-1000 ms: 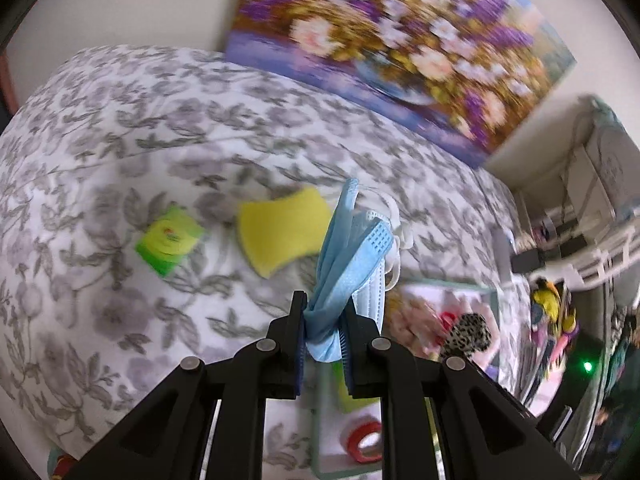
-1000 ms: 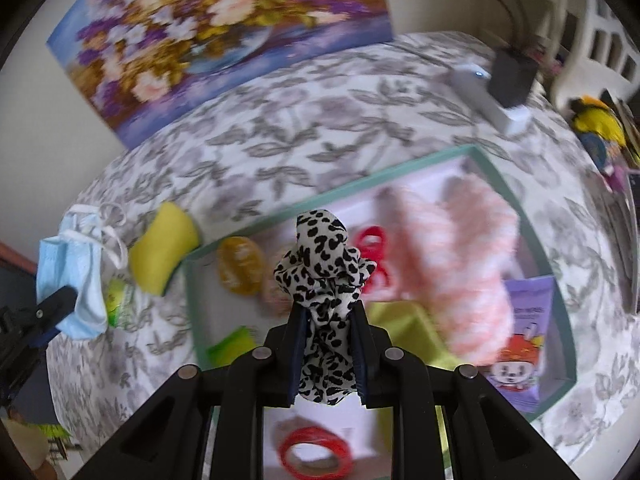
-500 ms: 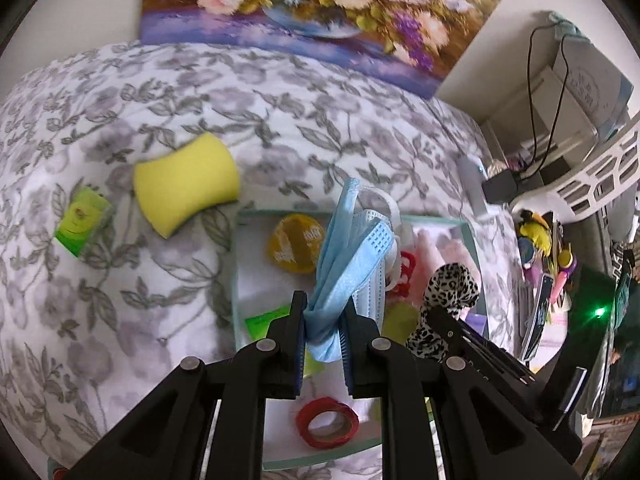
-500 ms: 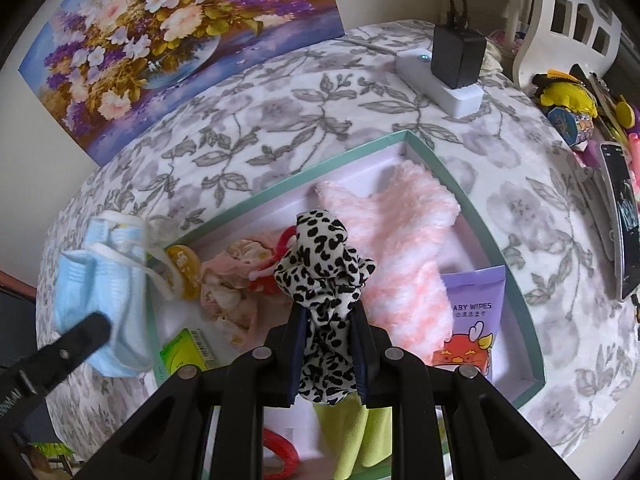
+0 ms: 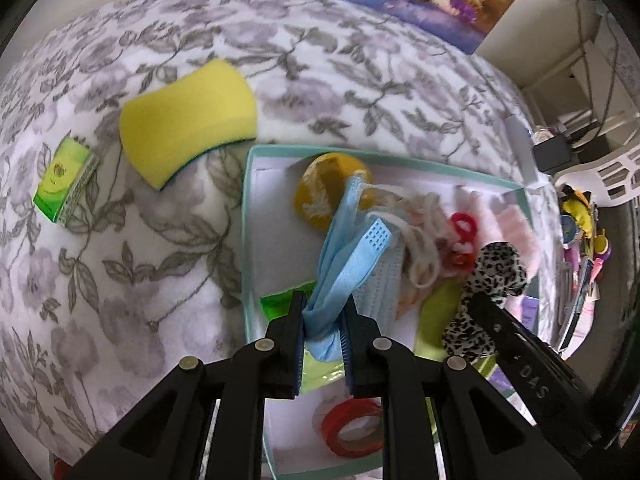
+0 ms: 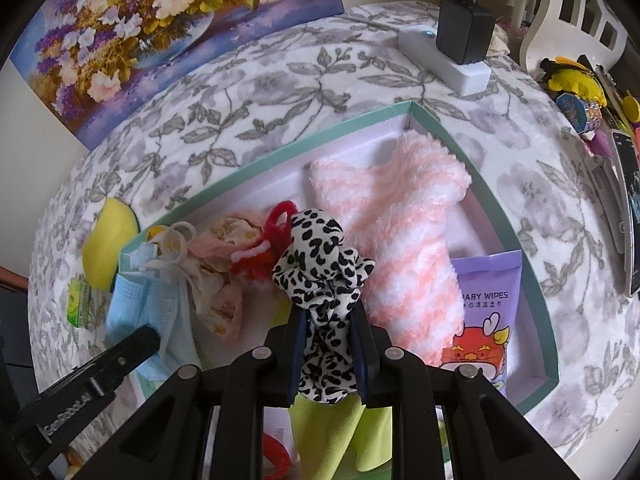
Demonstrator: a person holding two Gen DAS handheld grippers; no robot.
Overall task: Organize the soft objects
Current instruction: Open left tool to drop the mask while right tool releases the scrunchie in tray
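My left gripper (image 5: 323,326) is shut on a light blue face mask (image 5: 352,256) and holds it over the left part of a teal-rimmed white box (image 5: 246,216). My right gripper (image 6: 326,336) is shut on a leopard-print scrunchie (image 6: 320,256) above the middle of the same box (image 6: 532,288). In the box lie a pink striped fuzzy sock (image 6: 400,232), a red scrunchie (image 6: 276,224), a peach floral cloth (image 6: 220,276), a baby wipes pack (image 6: 484,312) and a lime cloth (image 6: 332,424). The mask also shows in the right wrist view (image 6: 136,304).
A yellow sponge (image 5: 188,120) and a green packet (image 5: 66,182) lie on the floral cloth left of the box. A red tape roll (image 5: 352,426) and a yellow round item (image 5: 324,190) are in the box. A white power strip with a black charger (image 6: 456,48) sits behind it.
Both grippers have moved in over the box and lower, each still holding its item. The mask now hangs over the box's left part, beside the scrunchie.
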